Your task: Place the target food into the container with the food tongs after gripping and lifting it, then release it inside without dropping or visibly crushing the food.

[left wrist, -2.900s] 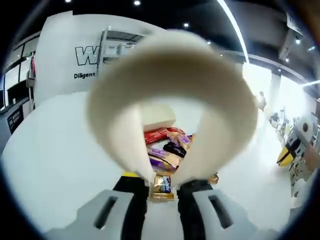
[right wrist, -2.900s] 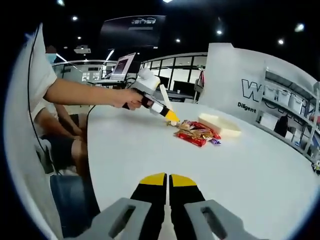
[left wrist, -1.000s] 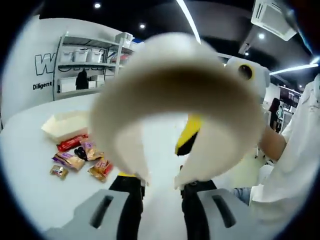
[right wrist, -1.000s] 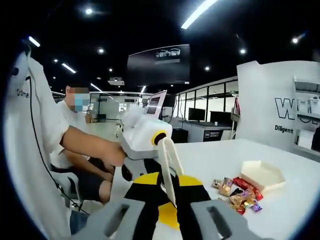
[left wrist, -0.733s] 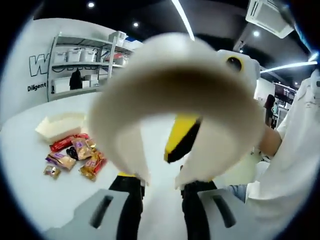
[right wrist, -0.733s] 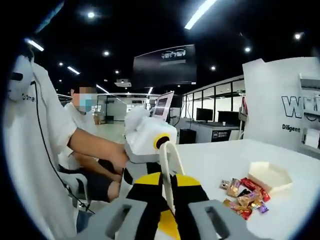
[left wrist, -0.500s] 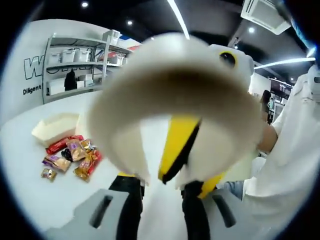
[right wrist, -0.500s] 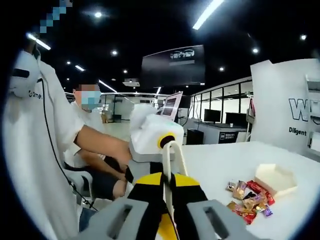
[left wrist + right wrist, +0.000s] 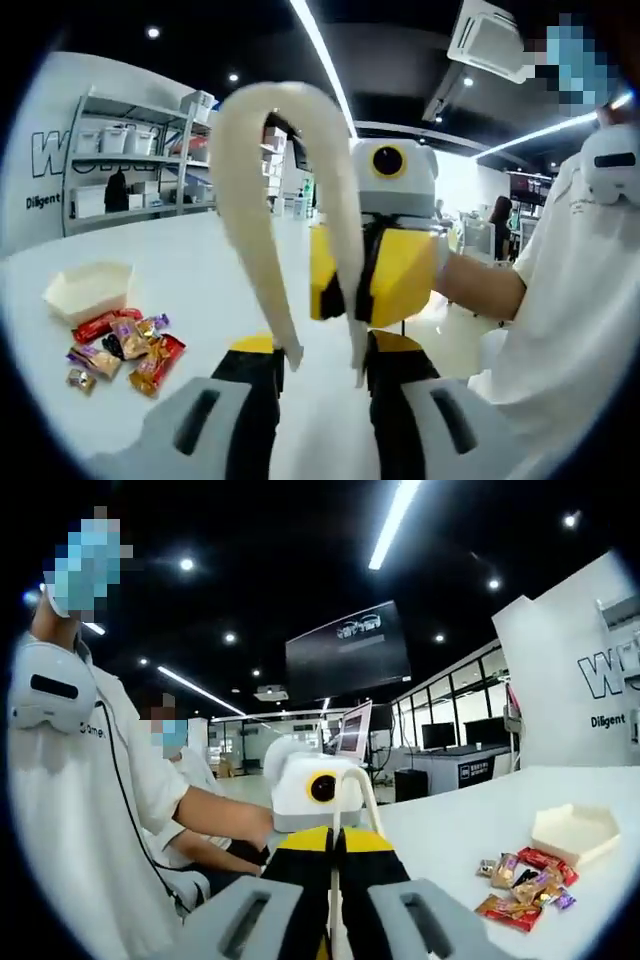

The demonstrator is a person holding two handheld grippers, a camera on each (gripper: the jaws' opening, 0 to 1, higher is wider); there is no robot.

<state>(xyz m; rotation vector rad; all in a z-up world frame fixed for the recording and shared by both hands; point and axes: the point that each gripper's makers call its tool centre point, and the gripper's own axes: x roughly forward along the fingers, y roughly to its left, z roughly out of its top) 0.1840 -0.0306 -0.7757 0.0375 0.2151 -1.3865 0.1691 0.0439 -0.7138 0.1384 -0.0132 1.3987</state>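
The cream food tongs [image 9: 250, 200] stand as a tall loop, their two ends between the jaws of my left gripper [image 9: 325, 348], which is shut on them. My right gripper [image 9: 370, 275] faces it, yellow jaws closed on the tongs' right arm. In the right gripper view the tongs [image 9: 352, 780] show edge-on, pinched by my right gripper [image 9: 335, 838]. Behind them is the left gripper's white body [image 9: 300, 800]. Several wrapped snacks [image 9: 120, 350] lie in a pile on the white table beside the cream hexagonal container [image 9: 88, 285]. The same snacks [image 9: 525, 885] and container [image 9: 575, 832] lie far right.
The white table [image 9: 200, 270] stretches towards shelves [image 9: 130, 150] with bins and a lettered wall. A person in a white shirt [image 9: 560, 280] holds the grippers close at the table's edge. Another seated person [image 9: 190, 780] and a hanging screen [image 9: 348, 650] are behind.
Both views have swung away from the snacks. The right gripper has come up to the tongs and shut on them. The loop now stands narrower and farther from the left camera.
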